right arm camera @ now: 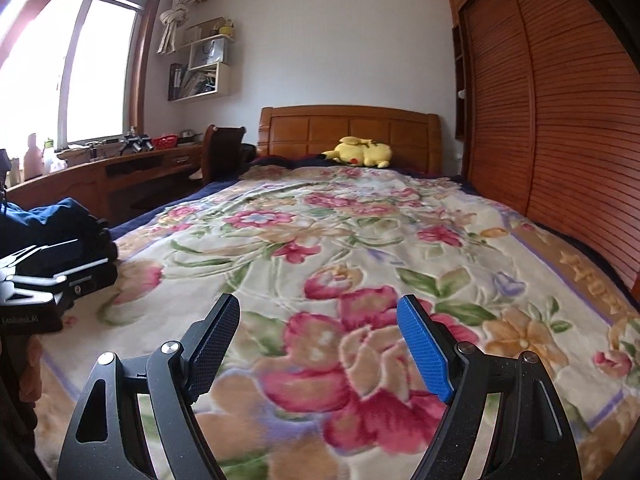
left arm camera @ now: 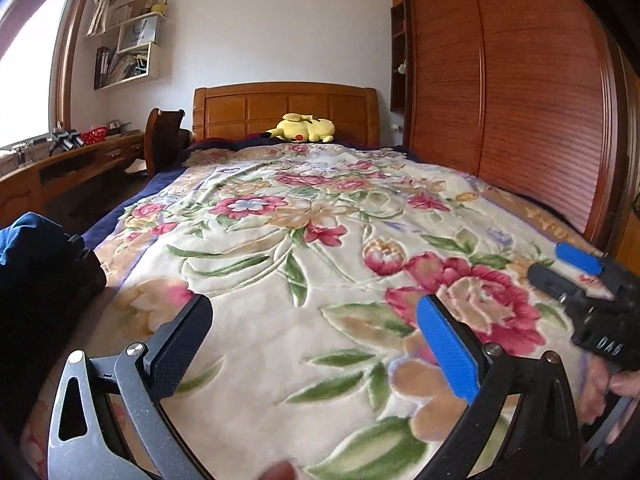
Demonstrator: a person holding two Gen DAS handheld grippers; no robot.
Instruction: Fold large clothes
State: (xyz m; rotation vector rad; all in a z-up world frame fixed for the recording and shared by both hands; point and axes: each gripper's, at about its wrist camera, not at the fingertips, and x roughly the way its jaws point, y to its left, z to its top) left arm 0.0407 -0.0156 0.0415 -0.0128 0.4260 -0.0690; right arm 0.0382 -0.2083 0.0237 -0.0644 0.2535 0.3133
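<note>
A pile of dark clothes with a blue garment on top (left arm camera: 36, 248) lies at the bed's near left corner; it also shows in the right wrist view (right arm camera: 60, 220). My left gripper (left arm camera: 316, 320) is open and empty above the floral blanket (left arm camera: 280, 240), to the right of the pile. My right gripper (right arm camera: 320, 328) is open and empty above the same blanket (right arm camera: 340, 232). The right gripper also shows at the right edge of the left wrist view (left arm camera: 576, 276). The left gripper's body shows at the left edge of the right wrist view (right arm camera: 44, 276).
A yellow plush toy (left arm camera: 304, 128) lies by the wooden headboard (left arm camera: 286, 108). A slatted wooden wardrobe (left arm camera: 520, 100) runs along the bed's right side. A wooden desk (left arm camera: 72, 168) and chair (left arm camera: 164, 140) stand left of the bed under the window.
</note>
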